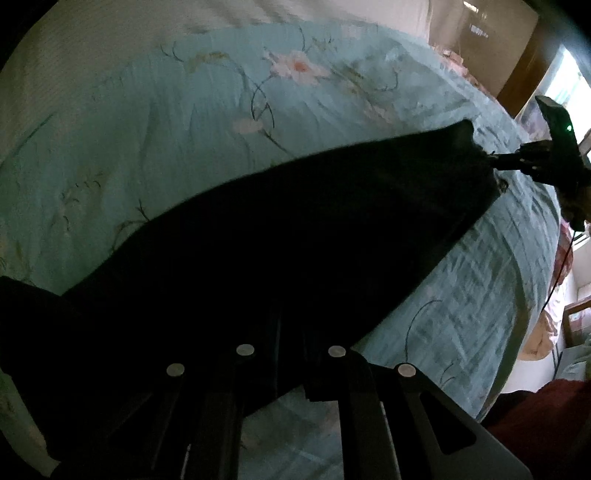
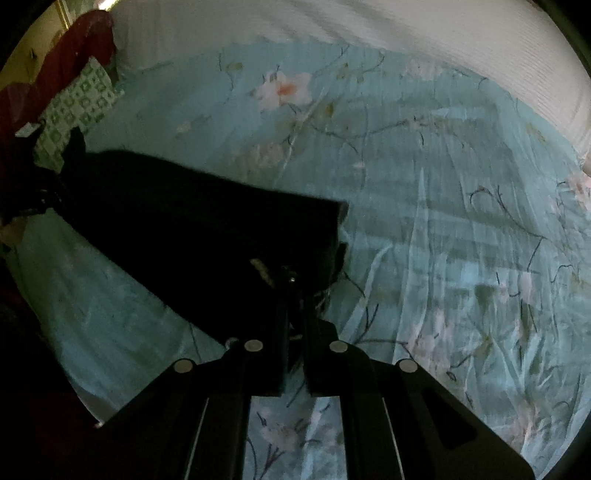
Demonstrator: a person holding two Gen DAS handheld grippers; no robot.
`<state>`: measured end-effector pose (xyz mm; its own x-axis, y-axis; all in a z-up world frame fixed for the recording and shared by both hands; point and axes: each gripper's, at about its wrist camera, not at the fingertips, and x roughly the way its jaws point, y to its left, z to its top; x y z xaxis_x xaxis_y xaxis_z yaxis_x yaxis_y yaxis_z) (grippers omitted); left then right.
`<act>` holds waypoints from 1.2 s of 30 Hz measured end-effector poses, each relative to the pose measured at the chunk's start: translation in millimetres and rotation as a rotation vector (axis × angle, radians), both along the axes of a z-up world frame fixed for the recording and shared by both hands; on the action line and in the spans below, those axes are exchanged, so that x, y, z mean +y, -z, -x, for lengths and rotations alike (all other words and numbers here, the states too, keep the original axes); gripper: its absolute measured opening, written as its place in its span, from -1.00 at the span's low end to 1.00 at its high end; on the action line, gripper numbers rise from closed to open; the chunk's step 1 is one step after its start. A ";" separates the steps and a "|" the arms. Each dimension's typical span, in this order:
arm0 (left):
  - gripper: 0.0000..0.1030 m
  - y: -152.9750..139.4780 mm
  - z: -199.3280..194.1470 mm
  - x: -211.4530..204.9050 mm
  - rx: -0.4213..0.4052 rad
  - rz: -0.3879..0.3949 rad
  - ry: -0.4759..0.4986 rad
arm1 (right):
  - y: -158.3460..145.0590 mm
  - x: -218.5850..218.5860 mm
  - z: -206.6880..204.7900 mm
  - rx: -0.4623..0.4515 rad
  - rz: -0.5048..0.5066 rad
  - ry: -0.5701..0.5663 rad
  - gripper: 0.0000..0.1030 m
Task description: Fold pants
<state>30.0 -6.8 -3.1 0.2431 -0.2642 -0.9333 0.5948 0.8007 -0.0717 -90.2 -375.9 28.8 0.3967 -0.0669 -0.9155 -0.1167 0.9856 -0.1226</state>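
The pants (image 1: 295,229) are black — so dark in both views that seams, pockets and fabric weave barely show. They lie as one long band across the teal floral bedspread (image 1: 207,118), narrow at one end and widening toward the other, stretched between the two grippers rather than lying slack. The upper edge runs in a fairly straight line; the lower edge is straight too, with the cloth looking doubled over on itself.

In the left wrist view the left gripper (image 1: 291,354) is closed down on the near end of the pants, its fingers close together with black cloth bunched around and over them. At the far end, toward the right edge of the bed, the right gripper (image 1: 491,162) pinches the corner of the cloth, which rises to a small peak there.

From the right wrist view the right gripper (image 2: 295,291) has its fingers pressed nearly together on the pants (image 2: 192,221) — a small pale tag or label shows on the fabric just beside them. The band runs off toward the far left corner of the bedspread (image 2: 443,192), near a green patterned pillow (image 2: 77,107). A white ribbed cover (image 2: 406,33) lies along the bed's far edge.
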 end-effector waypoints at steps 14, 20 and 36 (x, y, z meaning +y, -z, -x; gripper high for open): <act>-0.31 -11.9 19.9 47.6 0.061 0.042 -0.179 | -8.4 9.8 17.4 -0.001 0.030 0.174 0.06; -0.13 -20.7 19.3 93.5 0.094 0.057 -0.373 | -25.8 38.9 16.1 -0.112 -0.124 0.196 0.06; 0.32 -38.7 -76.8 155.3 0.225 -0.017 -0.854 | 21.5 231.6 -63.9 -0.048 -0.388 -0.152 0.06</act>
<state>106.8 148.6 35.5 0.1609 -0.0617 -0.9850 -0.2336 0.9673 -0.0987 -26.3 -144.3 7.4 0.4188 0.3413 -0.8415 -0.2672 0.9320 0.2450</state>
